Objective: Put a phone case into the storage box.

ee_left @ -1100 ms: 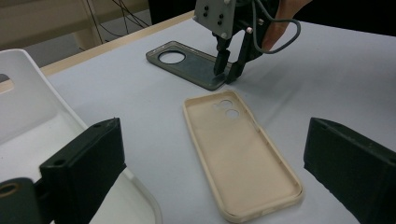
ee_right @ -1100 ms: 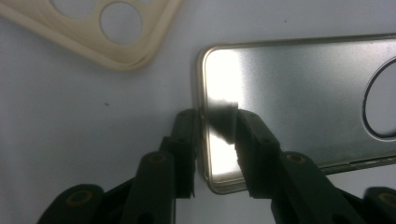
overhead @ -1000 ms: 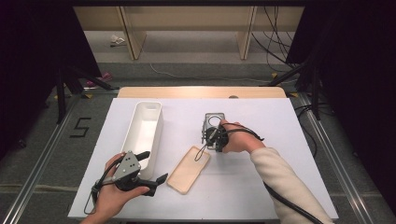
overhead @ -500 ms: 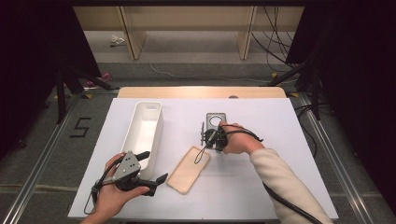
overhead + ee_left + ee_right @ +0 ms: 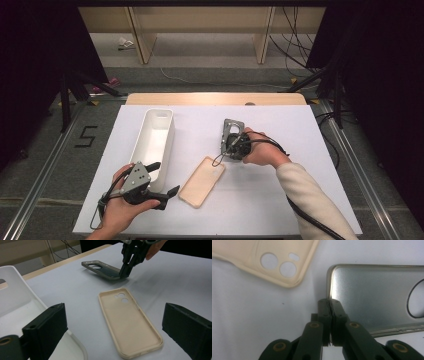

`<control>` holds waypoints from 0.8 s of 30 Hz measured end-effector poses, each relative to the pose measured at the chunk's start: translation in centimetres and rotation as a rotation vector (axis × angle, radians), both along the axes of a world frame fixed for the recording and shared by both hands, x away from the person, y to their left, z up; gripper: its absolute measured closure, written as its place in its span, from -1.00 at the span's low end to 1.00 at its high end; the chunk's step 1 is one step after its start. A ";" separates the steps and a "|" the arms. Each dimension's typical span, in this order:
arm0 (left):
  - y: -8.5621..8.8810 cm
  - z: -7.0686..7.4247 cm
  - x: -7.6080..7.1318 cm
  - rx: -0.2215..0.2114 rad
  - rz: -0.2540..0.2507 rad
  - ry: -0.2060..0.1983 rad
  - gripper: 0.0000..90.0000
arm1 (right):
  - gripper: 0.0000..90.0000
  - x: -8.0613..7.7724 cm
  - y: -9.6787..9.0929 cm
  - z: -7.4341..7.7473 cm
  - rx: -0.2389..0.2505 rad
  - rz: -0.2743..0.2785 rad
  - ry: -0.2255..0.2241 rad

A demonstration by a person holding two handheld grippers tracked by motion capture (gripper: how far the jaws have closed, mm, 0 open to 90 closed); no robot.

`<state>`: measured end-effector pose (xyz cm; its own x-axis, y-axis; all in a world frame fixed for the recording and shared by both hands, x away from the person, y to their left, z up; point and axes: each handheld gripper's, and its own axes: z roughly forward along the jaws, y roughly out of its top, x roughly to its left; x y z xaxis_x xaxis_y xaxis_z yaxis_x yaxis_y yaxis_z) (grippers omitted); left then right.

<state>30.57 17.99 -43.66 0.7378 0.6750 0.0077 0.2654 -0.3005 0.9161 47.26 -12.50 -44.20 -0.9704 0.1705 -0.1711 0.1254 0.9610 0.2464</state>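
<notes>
Right gripper [image 5: 226,149]: its jaws have just been closing and now pinch the edge of the dark phone case [image 5: 103,268], lifting that end a little off the table [image 5: 300,130].
Dark phone case: tilted, its far end on the table, just beyond the beige phone case [image 5: 128,320].
Beige phone case: flat, inside up, between both grippers.
Left gripper [image 5: 166,179]: jaws wide apart, nothing between them, near the white bin [image 5: 156,137].
</notes>
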 end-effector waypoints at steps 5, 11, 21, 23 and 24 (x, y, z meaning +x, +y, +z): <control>0.0 0.0 0.0 -0.001 0.002 0.002 -0.87 | 0.97 -0.3 -1.2 0.0 0.120 -0.056 0.018; 0.0 0.0 0.0 0.001 0.005 0.003 -0.87 | 0.98 -0.7 -2.4 -0.2 0.216 -0.103 0.008; 0.1 0.0 0.2 0.004 0.016 0.003 -0.86 | 0.98 -1.7 -3.4 0.6 0.359 -0.114 0.010; 0.1 0.0 0.2 0.004 0.018 0.004 -0.86 | 0.98 -2.0 -3.5 0.8 0.374 -0.109 0.009; 0.1 0.0 0.2 0.005 0.021 0.004 -0.85 | 0.98 -2.1 -3.5 0.9 0.379 -0.108 0.007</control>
